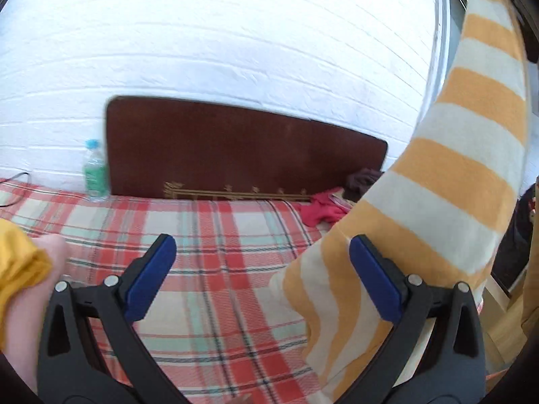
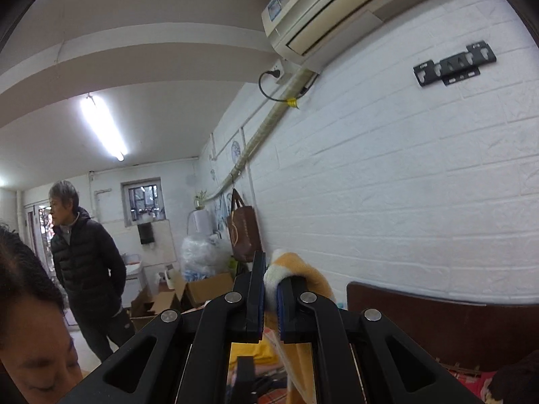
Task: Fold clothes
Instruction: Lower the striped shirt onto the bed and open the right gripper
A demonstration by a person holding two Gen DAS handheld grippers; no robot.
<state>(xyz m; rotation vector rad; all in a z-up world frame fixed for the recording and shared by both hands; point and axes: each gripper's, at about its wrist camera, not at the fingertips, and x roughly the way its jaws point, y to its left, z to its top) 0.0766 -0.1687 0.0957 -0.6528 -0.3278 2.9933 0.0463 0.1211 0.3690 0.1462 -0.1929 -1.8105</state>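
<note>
Over the bed: striped garment (image 1: 448,181) is hanging in the air, orange and white bands, its lower end trailing onto the plaid bedspread (image 1: 209,235).
Right claw (image 2: 269,289): clenching a bunched top edge of the garment, raised high toward the wall and the air conditioner (image 2: 337,10).
Left claw (image 1: 262,269): released, jaws standing wide, hovering low over the bedspread just beside the garment's lower part, gripping nothing.
Axis: long axis is running near vertical, upper end pointing up at the right claw, lower end draping down and toward the camera; bands are crossing it.
Step (judgement): lifting it out to hang straight; fits either shaking it open or carrying it mid-fold.
Next move calls for: left claw catching a free edge or corner, so the cloth is hanging flat between two grips.
Around: headboard (image 1: 242,155), red cloth (image 1: 323,210) and bottle (image 1: 94,171) are sitting at the far end.
</note>
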